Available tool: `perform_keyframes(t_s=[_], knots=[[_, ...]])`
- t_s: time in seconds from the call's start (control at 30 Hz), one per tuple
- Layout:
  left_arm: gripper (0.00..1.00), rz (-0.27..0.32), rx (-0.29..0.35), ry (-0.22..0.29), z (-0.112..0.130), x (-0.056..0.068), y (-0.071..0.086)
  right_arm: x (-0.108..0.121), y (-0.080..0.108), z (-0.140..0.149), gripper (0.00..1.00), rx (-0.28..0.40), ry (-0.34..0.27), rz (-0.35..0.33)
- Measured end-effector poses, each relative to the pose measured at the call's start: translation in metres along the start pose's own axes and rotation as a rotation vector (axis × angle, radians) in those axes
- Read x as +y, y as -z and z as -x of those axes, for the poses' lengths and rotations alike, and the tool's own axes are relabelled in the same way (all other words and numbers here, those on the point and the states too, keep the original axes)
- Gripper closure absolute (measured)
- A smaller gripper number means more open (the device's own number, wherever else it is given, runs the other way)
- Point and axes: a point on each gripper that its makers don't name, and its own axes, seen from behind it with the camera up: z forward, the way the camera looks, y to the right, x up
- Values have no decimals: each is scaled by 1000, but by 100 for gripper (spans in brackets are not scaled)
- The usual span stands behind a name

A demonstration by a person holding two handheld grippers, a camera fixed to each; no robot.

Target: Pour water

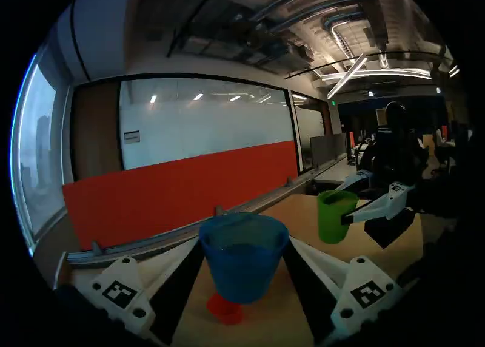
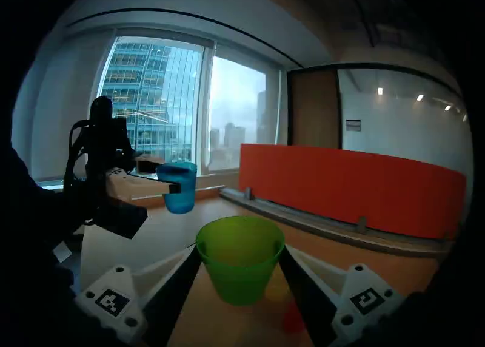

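Note:
In the left gripper view my left gripper (image 1: 244,263) is shut on a blue cup (image 1: 244,259), held upright above the wooden table (image 1: 303,216); water shows inside it. The right gripper (image 1: 354,212) grips a green cup (image 1: 332,215) farther off to the right. In the right gripper view my right gripper (image 2: 240,268) is shut on the green cup (image 2: 240,265), upright, its inside looking empty. Off to the left, the left gripper (image 2: 173,189) holds the blue cup (image 2: 179,187) at about the same height, apart from the green one.
A small red object (image 1: 224,307) lies on the table under the blue cup, and a red blur (image 2: 293,316) lies beside the green cup. An orange divider panel (image 1: 182,192) with a metal rail runs along the table's far edge. Windows (image 2: 157,113) stand behind.

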Motion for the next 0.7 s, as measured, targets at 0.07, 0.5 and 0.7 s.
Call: perform_keyframes(t_s=[0.07,0.5,0.7], knots=[[14,-3,3,-20,-5,0,0,-3,-2,1,9,-1,1,-8],[14,-16,11,-179,-38,-1,-6,-27,-16,4,9,0,-10,-69],[14,-23,9,-263,-50,-2,-8,-37,-23,5,9,0,-14,-94]])
